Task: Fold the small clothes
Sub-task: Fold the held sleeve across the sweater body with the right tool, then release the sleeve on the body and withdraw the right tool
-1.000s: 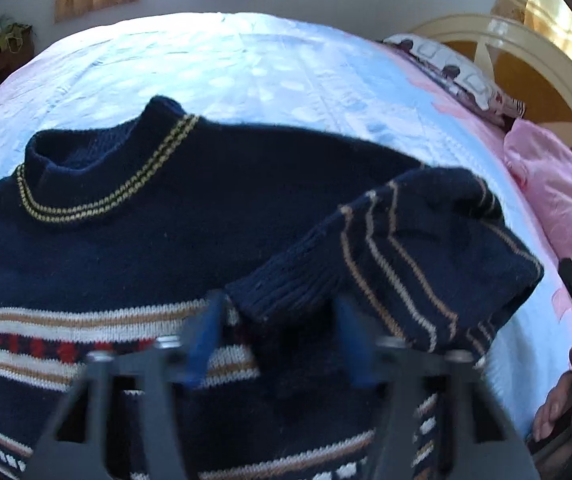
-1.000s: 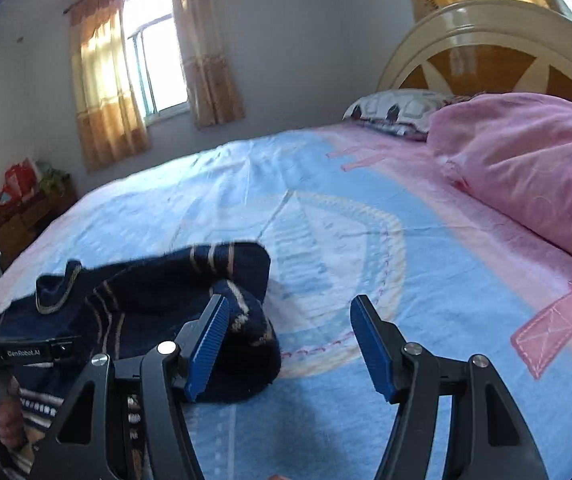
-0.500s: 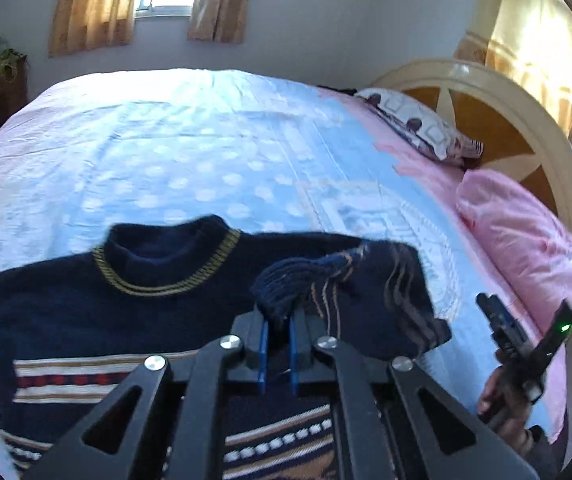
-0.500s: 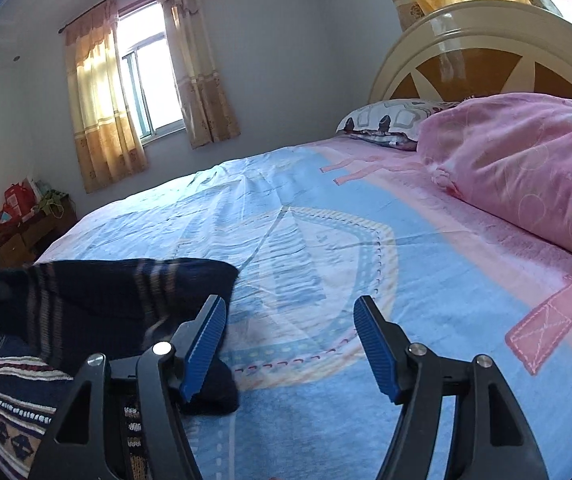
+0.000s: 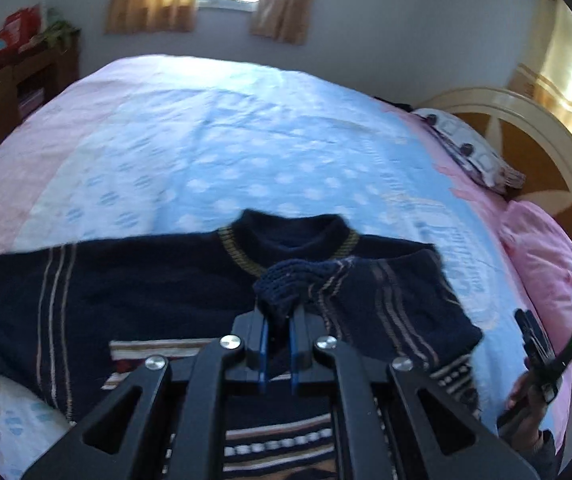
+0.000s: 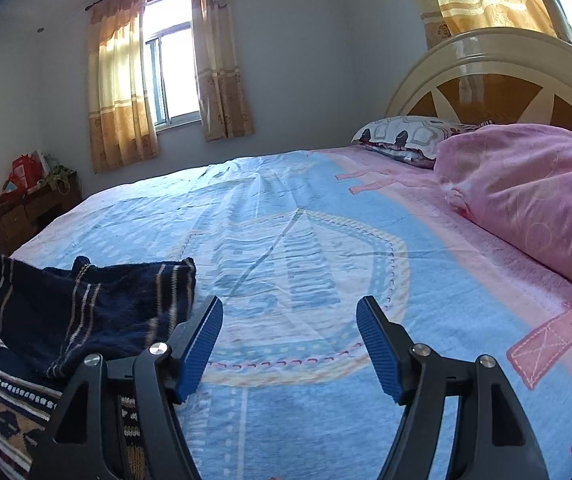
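A navy knitted sweater [image 5: 125, 280] with tan stripes lies flat on the bed, its collar [image 5: 286, 232] pointing away from me. My left gripper [image 5: 277, 320] is shut on the ribbed cuff [image 5: 290, 280] of the right sleeve [image 5: 386, 300] and holds it lifted over the sweater's chest. That sleeve is folded across the body. My right gripper [image 6: 290, 304] stands open over the blue sheet with nothing between its fingers, just right of the sweater [image 6: 85, 312], whose patterned hem [image 6: 5, 400] lies at its lower left.
The blue and pink bed sheet [image 6: 306, 220] stretches ahead. A pink quilt [image 6: 526, 200] and a patterned pillow [image 6: 406, 136] lie by the headboard [image 6: 486, 80] on the right. A wooden cabinet [image 6: 17, 216] stands far left under the window.
My left gripper closed on the sleeve cuff, then rose and drew back, pulling the sleeve over the sweater's body. The right gripper stayed in place with its jaws slightly wider.
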Available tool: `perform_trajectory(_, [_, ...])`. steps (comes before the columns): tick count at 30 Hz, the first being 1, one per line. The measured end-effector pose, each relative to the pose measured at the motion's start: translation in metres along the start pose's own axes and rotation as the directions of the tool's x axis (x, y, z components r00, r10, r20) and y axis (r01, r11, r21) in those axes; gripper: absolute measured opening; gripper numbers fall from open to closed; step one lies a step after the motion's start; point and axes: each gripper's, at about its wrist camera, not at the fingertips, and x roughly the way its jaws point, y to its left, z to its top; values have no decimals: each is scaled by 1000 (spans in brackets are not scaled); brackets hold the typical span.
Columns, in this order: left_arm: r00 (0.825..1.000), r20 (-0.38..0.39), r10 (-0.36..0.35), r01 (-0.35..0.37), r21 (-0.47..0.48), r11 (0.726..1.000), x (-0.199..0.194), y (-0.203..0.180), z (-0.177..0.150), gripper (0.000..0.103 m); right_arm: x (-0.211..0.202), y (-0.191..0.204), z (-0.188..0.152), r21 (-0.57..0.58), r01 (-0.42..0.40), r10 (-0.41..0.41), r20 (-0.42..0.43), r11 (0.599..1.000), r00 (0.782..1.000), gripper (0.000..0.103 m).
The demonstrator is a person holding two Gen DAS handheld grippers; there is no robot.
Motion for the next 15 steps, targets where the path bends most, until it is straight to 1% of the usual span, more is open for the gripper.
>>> perform_trajectory(4, [999,-31,37,-37,-22,999,15,19,-8,8,2,2,-1,-14,-1,1,-9,1000,1000,70])
perform_trajectory(5, [997,-29,66,-67,-15,998,20,24,-9,8,2,3,-1,-20,-2,1,-12,1000,1000,71])
perform_trajectory(8, [995,-52,85,-89,-73,993,34,45,-10,8,3,7,-2,-41,-11,10,-19,999,1000,71])
perform_trajectory(10, [994,-55,95,-100,-93,991,41,54,-12,8,5,13,-2,-69,-26,24,-30,997,999,71])
perform_trajectory(12, [990,-88,112,-120,-99,988,53,59,-16,10,7,20,-4,-101,-38,33,-48,994,998,72])
perform_trajectory(14, [987,-94,130,-139,-100,985,62,62,-21,14,9,28,-5,-137,-59,50,-67,989,996,73])
perform_trajectory(15, [984,-90,154,-163,-93,982,65,62,-24,16,10,33,-6,-158,-69,58,-75,985,995,73])
